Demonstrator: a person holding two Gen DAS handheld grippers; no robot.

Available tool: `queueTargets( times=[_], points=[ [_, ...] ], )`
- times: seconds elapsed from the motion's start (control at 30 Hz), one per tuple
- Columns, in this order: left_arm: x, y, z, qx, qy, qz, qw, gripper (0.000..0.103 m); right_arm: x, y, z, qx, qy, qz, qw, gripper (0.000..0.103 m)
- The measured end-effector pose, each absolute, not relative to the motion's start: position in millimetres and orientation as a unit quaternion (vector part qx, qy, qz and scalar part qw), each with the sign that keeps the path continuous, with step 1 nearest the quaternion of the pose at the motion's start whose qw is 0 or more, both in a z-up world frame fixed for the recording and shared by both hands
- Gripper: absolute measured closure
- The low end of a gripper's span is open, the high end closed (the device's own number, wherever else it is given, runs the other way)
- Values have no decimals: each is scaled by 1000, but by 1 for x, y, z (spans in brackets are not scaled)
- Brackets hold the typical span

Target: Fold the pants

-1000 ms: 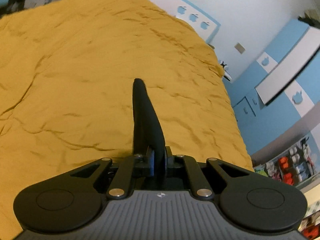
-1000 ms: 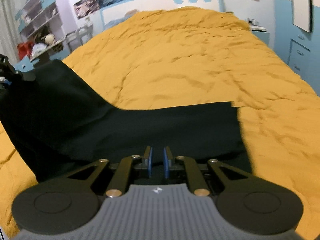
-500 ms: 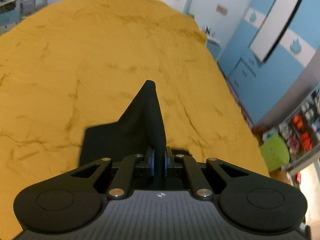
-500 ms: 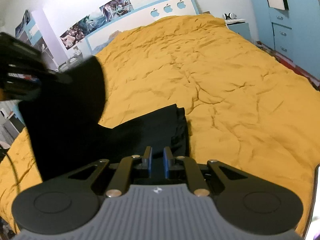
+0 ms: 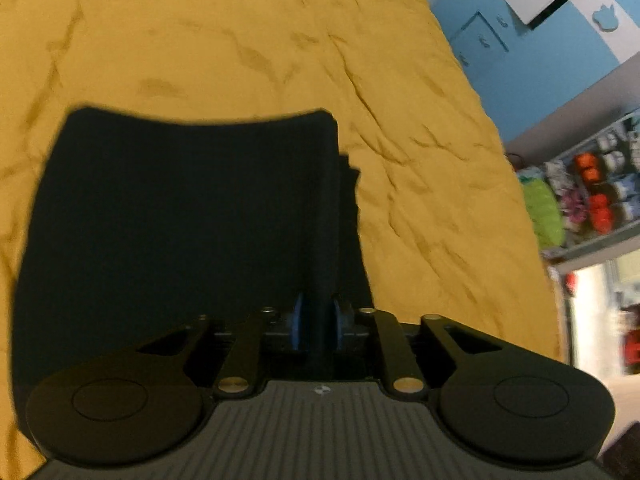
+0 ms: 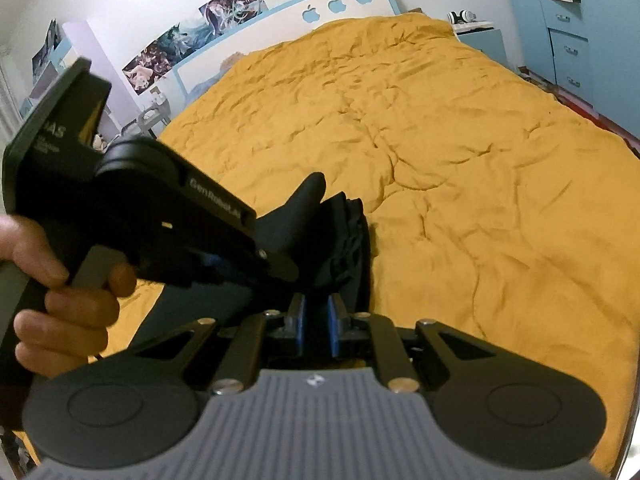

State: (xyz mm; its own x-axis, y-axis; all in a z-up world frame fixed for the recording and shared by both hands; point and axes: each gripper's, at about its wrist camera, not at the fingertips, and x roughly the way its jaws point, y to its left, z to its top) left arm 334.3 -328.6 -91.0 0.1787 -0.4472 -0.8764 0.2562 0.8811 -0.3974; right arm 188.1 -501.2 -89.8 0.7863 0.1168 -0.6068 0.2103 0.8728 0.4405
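- One bed [image 6: 460,152], covered by a single mustard-yellow spread, creased all over; it fills most of both wrist views and carries the garment.
- One pair of pants [image 5: 180,216], black, lying on the near part of the bed. In the left wrist view the cloth forms a broad, flat, roughly rectangular panel with a gently curved far edge; stacked layers show along its right side, so it is already doubled over. No seams or pockets can be made out in the dark fabric.
- Two hand-held grippers. The left gripper [image 5: 318,322] points steeply down over the right edge of the pants; its blue-padded fingers [image 5: 297,320] have just been opening, a raised fold of black cloth stands between them, and whether the pads press on that fold cannot be told.
- The right gripper [image 6: 316,322] is close beside the left one, over the same end of the garment; its fingers [image 6: 333,326] stand nearly together, with a narrow dark gap in which a grip on cloth cannot be told.
- One bare hand [image 6: 60,304], at the left of the right wrist view, wrapped around the left gripper's handle.
- Three apple cut-outs [image 6: 337,3] on the headboard.
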Motion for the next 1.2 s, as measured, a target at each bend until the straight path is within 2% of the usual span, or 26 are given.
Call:
queueTargets(
  times=[0.27,0.33,0.5,0.77,0.8,0.9,1.0,1.1,1.2],
  points=[
    [329,-285,-68,-99,569,-268,771,78,187,-503,-87,267,318,-42,909,91],
    [331,-266,-64,-114,554,-264,781,75,186,-505,-88,285,310,-36,906,84],
    [335,-222,-61,-110,521,-236,813,74,194,-507,-92,326,304,-18,895,78],
    [342,-169,-74,-147,505,-208,825,74,219,-504,-111,349,321,-15,880,78],
    [344,-166,-75,-152,506,-205,824,74,223,-505,-114,349,325,-18,879,79],
    [345,-162,-80,-162,504,-204,823,75,231,-505,-116,353,329,-14,875,98],
    [345,-157,-82,-160,496,-201,829,75,234,-498,-101,329,322,-10,888,100],
    [346,-156,-82,-163,490,-200,833,82,234,-494,-75,307,297,4,904,102],
    [345,-154,-81,-158,478,-206,839,86,228,-497,-49,293,273,4,916,102]
  ],
)
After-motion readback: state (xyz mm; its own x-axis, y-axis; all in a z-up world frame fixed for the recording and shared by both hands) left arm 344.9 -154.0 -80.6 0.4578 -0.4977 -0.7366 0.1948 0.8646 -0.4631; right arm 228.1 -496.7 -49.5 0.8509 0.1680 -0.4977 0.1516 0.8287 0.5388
